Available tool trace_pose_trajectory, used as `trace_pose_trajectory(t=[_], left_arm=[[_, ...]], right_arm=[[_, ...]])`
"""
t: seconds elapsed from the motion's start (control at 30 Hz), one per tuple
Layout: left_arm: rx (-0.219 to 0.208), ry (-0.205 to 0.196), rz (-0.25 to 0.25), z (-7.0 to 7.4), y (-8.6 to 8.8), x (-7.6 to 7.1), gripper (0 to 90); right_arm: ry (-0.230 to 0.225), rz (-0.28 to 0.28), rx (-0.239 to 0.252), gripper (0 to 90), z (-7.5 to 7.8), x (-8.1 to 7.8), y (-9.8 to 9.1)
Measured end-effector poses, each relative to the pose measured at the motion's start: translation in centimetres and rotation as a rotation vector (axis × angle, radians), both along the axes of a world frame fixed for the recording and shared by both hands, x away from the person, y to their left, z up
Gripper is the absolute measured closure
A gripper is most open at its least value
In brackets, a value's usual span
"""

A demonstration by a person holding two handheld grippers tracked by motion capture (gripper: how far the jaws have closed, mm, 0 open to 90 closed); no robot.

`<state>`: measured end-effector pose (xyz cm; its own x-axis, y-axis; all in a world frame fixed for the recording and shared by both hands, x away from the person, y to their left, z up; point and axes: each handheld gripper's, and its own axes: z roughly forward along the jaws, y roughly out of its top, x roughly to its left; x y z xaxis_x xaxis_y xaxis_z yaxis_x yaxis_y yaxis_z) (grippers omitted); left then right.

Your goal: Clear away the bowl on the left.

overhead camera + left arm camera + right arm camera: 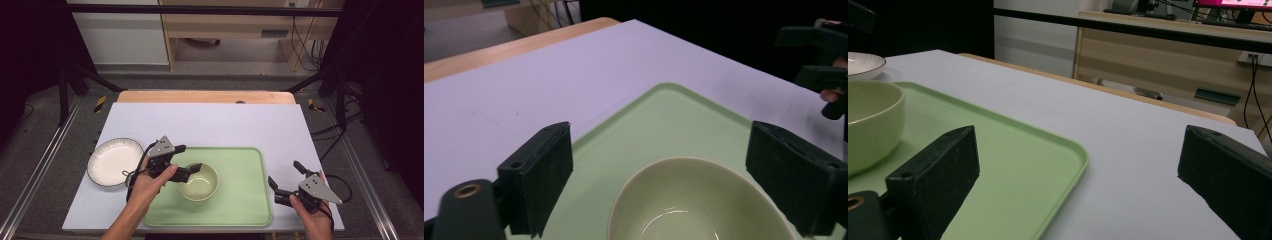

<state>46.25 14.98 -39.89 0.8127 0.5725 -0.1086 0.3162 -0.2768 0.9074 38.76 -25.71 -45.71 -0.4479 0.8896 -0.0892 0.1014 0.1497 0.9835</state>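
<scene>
From above, the left gripper (189, 161) hangs with jaws apart by the near-left rim of the green bowl (199, 182) on the tray (245, 200), a white plate (114, 161) sitting left, while the right gripper (286, 173), jaws spread, waits beside the tray's right edge.

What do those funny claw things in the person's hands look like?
Each hand holds a black tool: the left gripper and the right gripper. Each has two chunky flat black jaws and a grey three-cornered plate on top. A black cable trails from each. The forearms are bare, no sleeves.
</scene>
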Motion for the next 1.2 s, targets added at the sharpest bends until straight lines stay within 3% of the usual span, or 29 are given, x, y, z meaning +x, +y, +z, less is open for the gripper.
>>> trace_pose_trajectory(t=[0.3, 0.6, 0.93, 1.2], left_arm=[[-0.022, -0.025, -0.011, 0.3, 0.3, -0.5, 3.1], [-0.055, -0.041, -0.014, 0.3, 1.5, -0.9, 2.7], [-0.054, -0.037, -0.006, -0.5, 3.1, -1.2, 3.2], [-0.046, -0.059, 0.001, -1.1, 4.3, -1.4, 3.5]], right_arm=[[-0.002, -0.002, 0.001, 3.2, 0.0, 0.0, 0.0], [-0.002, -0.002, 0.001, 3.2, 0.0, 0.0, 0.0], [-0.002, -0.001, -0.001, 3.2, 0.0, 0.0, 0.0], [-0.001, -0.001, -0.002, 3.2, 0.0, 0.0, 0.0]])
